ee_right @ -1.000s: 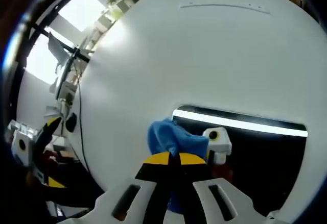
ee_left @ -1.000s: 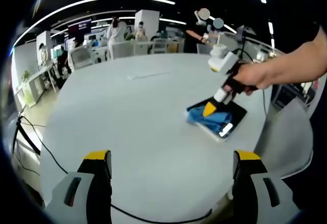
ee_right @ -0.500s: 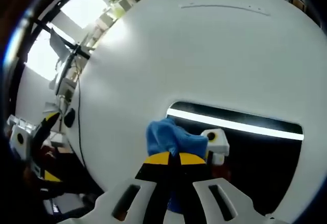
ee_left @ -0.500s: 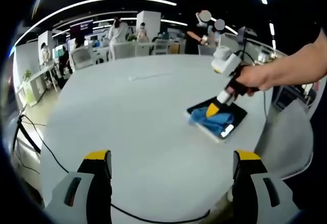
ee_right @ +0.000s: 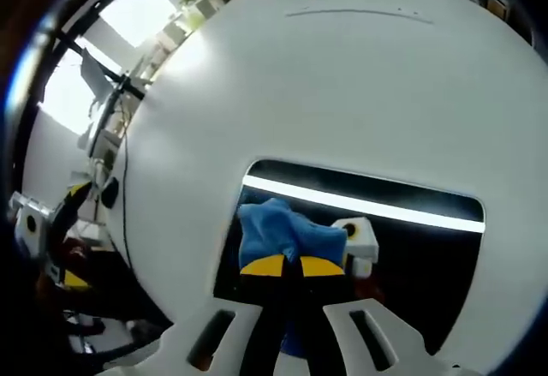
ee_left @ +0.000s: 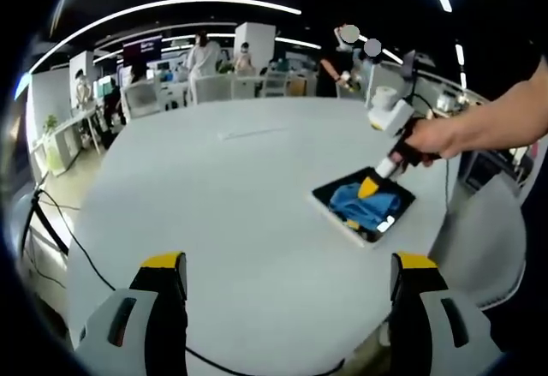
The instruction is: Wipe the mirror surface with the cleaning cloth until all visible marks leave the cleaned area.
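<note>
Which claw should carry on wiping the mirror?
Right. The right claw is shut on the blue cloth, pressing it onto the mirror. The left claw hangs open, well short of it.

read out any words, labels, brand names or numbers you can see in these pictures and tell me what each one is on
No text can be read.
A dark sign at the back of the room in the left gripper view: too small and blurred to read.
The mirror, cloth, table and both grippers, left and right, bear no visible lettering.
</note>
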A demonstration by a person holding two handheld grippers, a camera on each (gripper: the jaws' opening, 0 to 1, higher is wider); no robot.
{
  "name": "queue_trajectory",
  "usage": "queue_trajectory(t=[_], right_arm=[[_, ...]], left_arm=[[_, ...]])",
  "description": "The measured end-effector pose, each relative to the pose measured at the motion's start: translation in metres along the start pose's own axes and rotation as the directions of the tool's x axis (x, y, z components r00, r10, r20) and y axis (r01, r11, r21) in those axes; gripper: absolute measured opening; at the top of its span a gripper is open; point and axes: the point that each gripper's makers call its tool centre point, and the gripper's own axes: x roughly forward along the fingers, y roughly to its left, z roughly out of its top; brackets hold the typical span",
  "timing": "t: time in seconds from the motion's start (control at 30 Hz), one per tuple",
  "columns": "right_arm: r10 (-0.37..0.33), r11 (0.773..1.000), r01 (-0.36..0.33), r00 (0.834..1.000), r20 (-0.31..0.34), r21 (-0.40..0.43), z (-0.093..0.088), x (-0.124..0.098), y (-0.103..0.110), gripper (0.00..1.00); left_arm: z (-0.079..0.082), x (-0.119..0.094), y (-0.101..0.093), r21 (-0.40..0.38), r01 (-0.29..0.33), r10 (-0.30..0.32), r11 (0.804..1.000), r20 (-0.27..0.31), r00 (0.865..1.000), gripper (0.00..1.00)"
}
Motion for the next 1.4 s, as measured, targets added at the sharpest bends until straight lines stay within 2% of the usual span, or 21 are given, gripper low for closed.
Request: queue_trajectory(t=[0.33, 0.63, 0.9, 1.07, 1.4], right_arm=[[-0.017, 0.999, 0.016, 1.000, 0.013, 0.028, -0.009, -0.012, -0.030, 0.00], [-0.042, 0.997, 0.040, 0.999, 0.024, 0.071, -0.020, -0.028, -0.067, 0.00], [-0.063, 0.991, 0.058, 0.997, 0.035, 0.122, -0.029, -0.043, -0.102, 0.00], [-0.086, 0.989, 0.081, 0.996, 0.033, 0.122, -0.031, -0.047, -0.114, 0.00], [-0.093, 0.985, 0.087, 0.995, 0.037, 0.148, -0.032, -0.050, -0.123, 0.00]], left_arm=[[-0.001, -0.002, -0.007, -0.002, -0.012, 0.012, 1.000, 0.003, 1.000, 1.00], [-0.001, -0.001, -0.008, 0.001, -0.015, 0.015, 1.000, -0.002, 1.000, 1.00], [0.005, 0.003, -0.011, -0.031, -0.009, 0.010, 0.999, 0.022, 1.000, 1.00], [0.008, 0.003, -0.013, -0.029, -0.011, 0.011, 1.000, 0.030, 0.999, 1.00], [0.007, -0.002, -0.011, -0.028, -0.019, 0.020, 0.999, 0.030, 0.999, 1.00]])
